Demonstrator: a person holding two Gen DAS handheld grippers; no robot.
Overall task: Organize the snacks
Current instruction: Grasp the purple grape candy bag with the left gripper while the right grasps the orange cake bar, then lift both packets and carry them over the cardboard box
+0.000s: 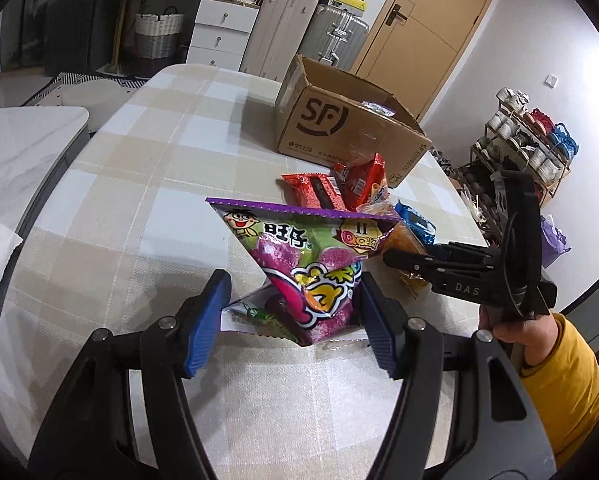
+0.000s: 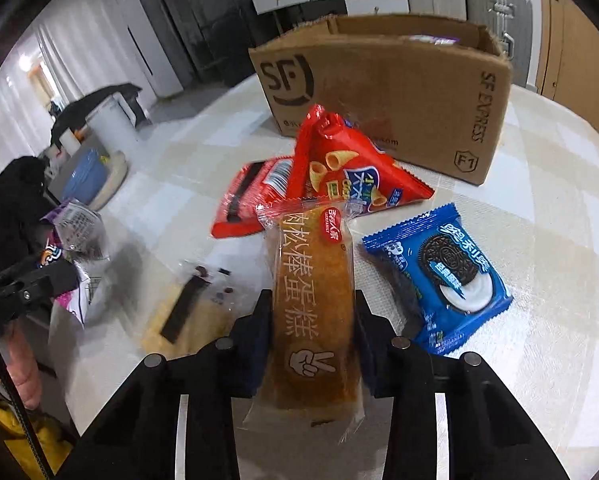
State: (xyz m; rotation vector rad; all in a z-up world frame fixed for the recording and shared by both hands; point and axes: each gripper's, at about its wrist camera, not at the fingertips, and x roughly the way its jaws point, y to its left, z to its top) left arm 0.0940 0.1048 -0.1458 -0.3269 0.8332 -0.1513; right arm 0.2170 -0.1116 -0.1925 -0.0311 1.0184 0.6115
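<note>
In the right wrist view, a long cake bar in clear wrap (image 2: 311,300) is clamped between the 2 fingers of the right gripper (image 2: 309,328), its far end raised over the table (image 2: 539,240). In the left wrist view, a purple gummy bag (image 1: 299,264) is seen between the blue pads (image 1: 207,320) of the left gripper (image 1: 291,320); the jaws stand half apart, and contact is visible only at the right-side pad, so a firm grip cannot be told. Just beside the cake bar a blue cookie packet (image 2: 439,276) is laid flat. Beyond it, a red cone-snack bag (image 2: 347,168) is propped against a flat red packet (image 2: 251,196). Farthest, an open cardboard box (image 2: 383,92) is set on the checked cloth.
</note>
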